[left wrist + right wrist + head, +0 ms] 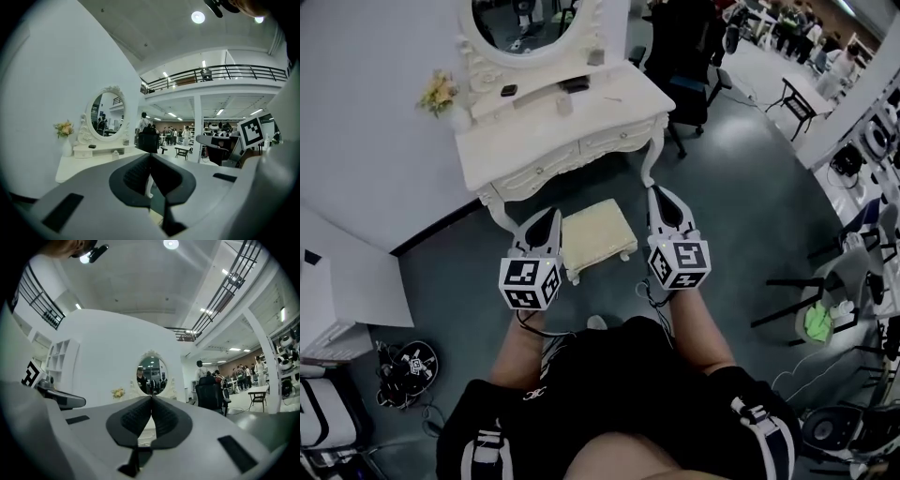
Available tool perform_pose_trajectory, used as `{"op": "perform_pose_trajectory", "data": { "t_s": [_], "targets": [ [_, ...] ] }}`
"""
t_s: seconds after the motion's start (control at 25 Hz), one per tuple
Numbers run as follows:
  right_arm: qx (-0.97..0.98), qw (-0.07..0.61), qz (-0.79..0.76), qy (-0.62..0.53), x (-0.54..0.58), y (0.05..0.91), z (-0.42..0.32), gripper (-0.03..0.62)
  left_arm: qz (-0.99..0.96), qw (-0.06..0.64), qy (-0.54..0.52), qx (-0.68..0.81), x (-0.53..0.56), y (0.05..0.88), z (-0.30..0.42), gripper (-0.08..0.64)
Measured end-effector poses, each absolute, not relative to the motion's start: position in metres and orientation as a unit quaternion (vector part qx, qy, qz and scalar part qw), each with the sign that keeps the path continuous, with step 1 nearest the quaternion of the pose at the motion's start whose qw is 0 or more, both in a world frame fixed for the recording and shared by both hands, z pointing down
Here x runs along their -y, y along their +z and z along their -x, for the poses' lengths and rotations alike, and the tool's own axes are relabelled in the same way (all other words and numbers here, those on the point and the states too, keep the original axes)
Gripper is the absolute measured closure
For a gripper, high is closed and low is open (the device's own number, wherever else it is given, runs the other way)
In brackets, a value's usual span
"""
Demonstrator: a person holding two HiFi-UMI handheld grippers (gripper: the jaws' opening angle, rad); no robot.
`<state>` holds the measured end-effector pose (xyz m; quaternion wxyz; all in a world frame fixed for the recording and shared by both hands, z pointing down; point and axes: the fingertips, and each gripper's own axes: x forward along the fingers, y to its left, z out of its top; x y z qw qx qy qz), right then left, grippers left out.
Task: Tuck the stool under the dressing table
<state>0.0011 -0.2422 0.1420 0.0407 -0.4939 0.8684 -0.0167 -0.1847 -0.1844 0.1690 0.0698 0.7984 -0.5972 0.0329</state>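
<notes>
Cream-cushioned stool (598, 234) on grey floor (731, 187), just in front of white dressing table (553, 141), not yet tucked under. Left hand-held gripper (549, 217) and right hand-held gripper (661, 195) either side of it, jaws pressed together, empty. Whole push seemingly left to do.

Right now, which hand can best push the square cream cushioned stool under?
Probably left: the left gripper looks right beside the cream cushioned stool; the right gripper shows a gap, nearer the white dressing table's leg.

Left gripper (546, 225) and right gripper (665, 203): both held out forward, near level, side by side, jaws closed, empty.
</notes>
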Motion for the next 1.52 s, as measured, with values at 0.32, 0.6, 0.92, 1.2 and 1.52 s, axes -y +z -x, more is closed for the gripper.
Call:
{"op": "perform_pose_trajectory", "data": {
  "t_s": [0.32,0.6,0.92,1.2,1.52],
  "targets": [
    [-0.881,0.02,0.471,-0.028,0.298,0.163,0.029,0.577,-0.775,0.085,0.047,0.624,0.215,0.189,0.213,0.541],
    [-0.899,0.004,0.436,-0.03,0.367,0.175,0.048,0.577,-0.735,0.104,0.057,0.668,0.269,0.204,0.239,0.541],
    [-0.922,-0.03,0.384,-0.046,0.479,0.205,0.056,0.575,-0.7,0.122,0.061,0.701,0.354,0.227,0.242,0.541],
    [-0.942,-0.061,0.322,-0.074,0.545,0.269,0.068,0.575,-0.642,0.17,0.071,0.745,0.384,0.289,0.25,0.541],
    [-0.944,-0.098,0.3,-0.098,0.542,0.35,0.064,0.575,-0.625,0.199,0.089,0.749,0.372,0.357,0.245,0.541]
  ]
}}
